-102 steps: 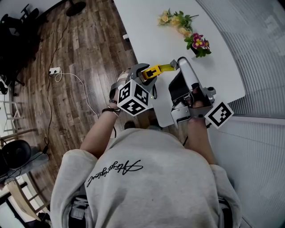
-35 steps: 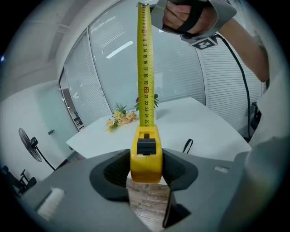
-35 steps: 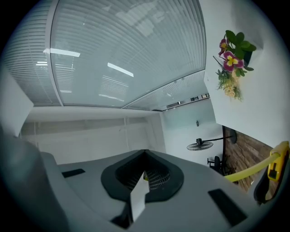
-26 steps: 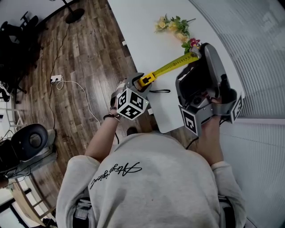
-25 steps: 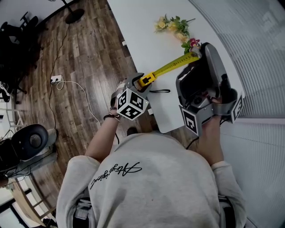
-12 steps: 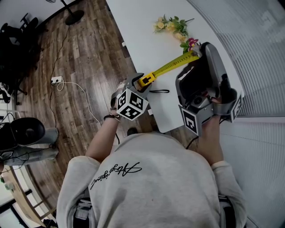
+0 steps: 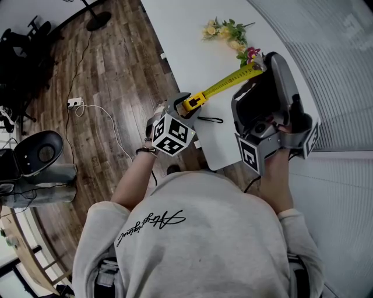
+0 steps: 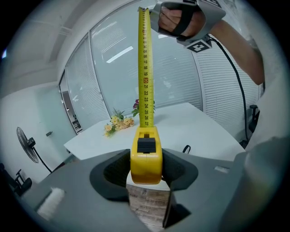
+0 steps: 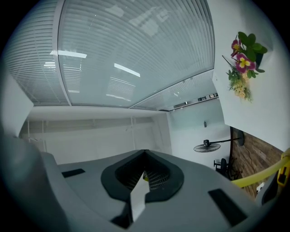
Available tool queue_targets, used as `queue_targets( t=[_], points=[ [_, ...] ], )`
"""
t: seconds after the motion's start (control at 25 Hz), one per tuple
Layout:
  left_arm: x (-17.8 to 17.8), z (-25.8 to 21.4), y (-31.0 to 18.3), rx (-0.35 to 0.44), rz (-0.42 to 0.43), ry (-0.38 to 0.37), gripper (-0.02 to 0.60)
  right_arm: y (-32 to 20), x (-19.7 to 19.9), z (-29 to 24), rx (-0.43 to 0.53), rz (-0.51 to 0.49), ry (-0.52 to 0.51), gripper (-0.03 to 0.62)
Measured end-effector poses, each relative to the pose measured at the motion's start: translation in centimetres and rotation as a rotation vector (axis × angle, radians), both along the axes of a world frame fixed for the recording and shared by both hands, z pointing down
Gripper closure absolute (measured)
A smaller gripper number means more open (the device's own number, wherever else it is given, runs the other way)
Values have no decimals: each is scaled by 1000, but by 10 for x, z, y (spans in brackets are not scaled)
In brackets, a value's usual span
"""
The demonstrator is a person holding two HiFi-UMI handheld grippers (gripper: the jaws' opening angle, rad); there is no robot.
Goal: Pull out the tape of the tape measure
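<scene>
A yellow tape measure case [image 7: 193, 103] sits between the jaws of my left gripper [image 7: 187, 105], which is shut on it just above the near corner of the white table [image 7: 186, 41]. In the left gripper view the case [image 8: 146, 156] fills the gap of the left gripper [image 8: 146, 168]. The yellow tape [image 7: 227, 85] runs out straight and taut to my right gripper [image 7: 261, 66], which is raised and shut on the tape's end. The tape [image 8: 145, 68] rises to that gripper [image 8: 149, 10]. In the right gripper view the right gripper [image 9: 144, 175] pinches a sliver of yellow.
Yellow flowers [image 7: 228, 32] and a pink flower sprig [image 7: 251, 56] lie on the table's far side. A black loop [image 7: 208, 120] lies near the table's near edge. Left of the table is wood floor with a power strip [image 7: 73, 103] and a chair [image 7: 41, 152]. Blinds line the right.
Since four seconds ago my right gripper has risen and moved away right, drawing a long stretch of tape from the case. Over the last second both grippers held still; a chair moved.
</scene>
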State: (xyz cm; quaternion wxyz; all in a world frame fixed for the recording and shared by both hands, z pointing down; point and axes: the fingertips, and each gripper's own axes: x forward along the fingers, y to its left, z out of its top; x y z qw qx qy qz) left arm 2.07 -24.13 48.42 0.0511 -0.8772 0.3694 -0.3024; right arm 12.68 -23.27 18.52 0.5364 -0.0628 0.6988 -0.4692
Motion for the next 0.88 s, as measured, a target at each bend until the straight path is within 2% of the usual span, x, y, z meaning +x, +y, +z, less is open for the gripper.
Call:
queue_targets(
  t=[0.36, 0.88],
  points=[
    [6, -18, 10, 20, 17, 31, 393, 12, -7, 6, -6, -17, 2, 594],
    [8, -23, 14, 10, 18, 66, 393, 5, -18, 32, -45, 12, 127, 594]
  ],
)
